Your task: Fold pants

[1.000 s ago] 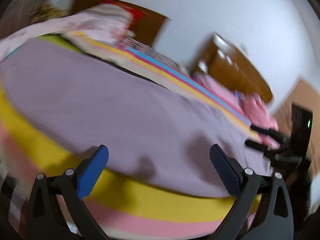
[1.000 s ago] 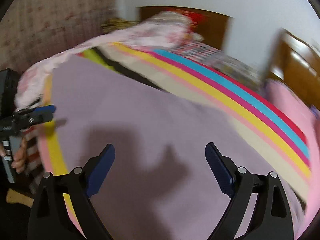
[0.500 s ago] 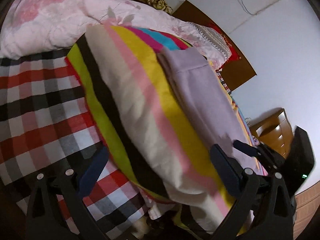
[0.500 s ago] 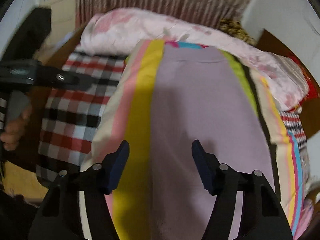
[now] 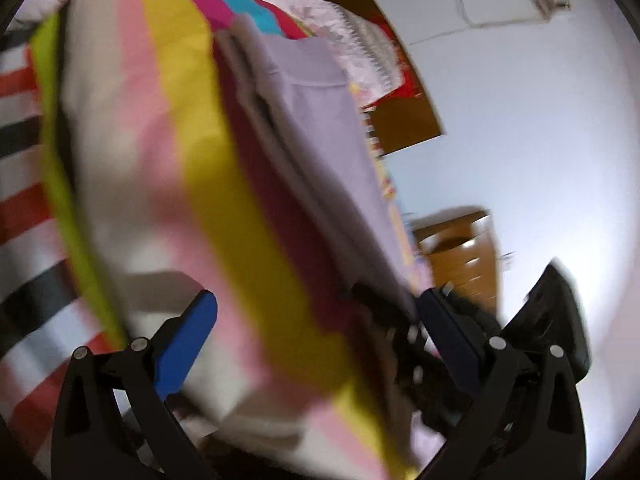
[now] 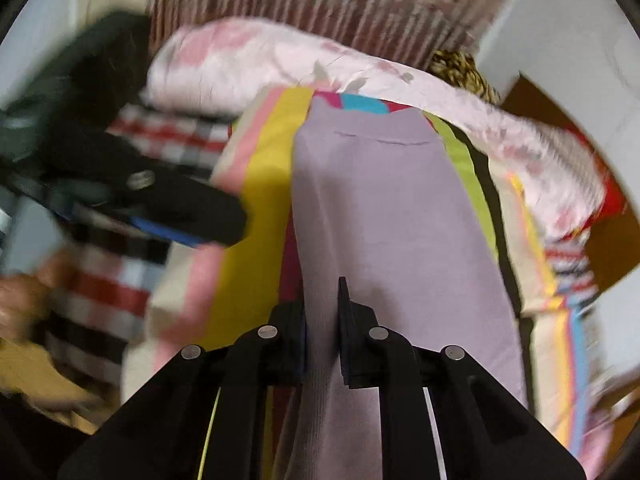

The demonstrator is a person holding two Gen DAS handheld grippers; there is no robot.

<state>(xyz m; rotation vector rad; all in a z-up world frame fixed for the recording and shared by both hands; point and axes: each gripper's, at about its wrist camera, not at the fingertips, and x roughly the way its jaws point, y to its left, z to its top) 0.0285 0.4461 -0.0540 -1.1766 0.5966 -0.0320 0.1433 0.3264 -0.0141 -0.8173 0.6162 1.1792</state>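
Note:
The lilac pants [image 6: 384, 208] lie lengthwise on a striped blanket [image 6: 268, 168], waistband at the far end. My right gripper [image 6: 323, 320] is shut on the near end of the pants and lifts that fabric a little. In the left wrist view the pants [image 5: 320, 120] run along the blanket's top. My left gripper [image 5: 316, 332] is open and empty, low beside the blanket's edge [image 5: 248, 208]. The left gripper also shows in the right wrist view [image 6: 160, 208], left of the pants.
A pink floral quilt [image 6: 288, 64] lies beyond the pants. A red, black and white checked sheet [image 6: 132, 280] covers the bed to the left. A wooden headboard [image 5: 404, 116] and a wooden cabinet [image 5: 460, 256] stand by the white wall.
My right gripper has closed on the near end of the pants. My left gripper has moved closer along the blanket's side and stayed open.

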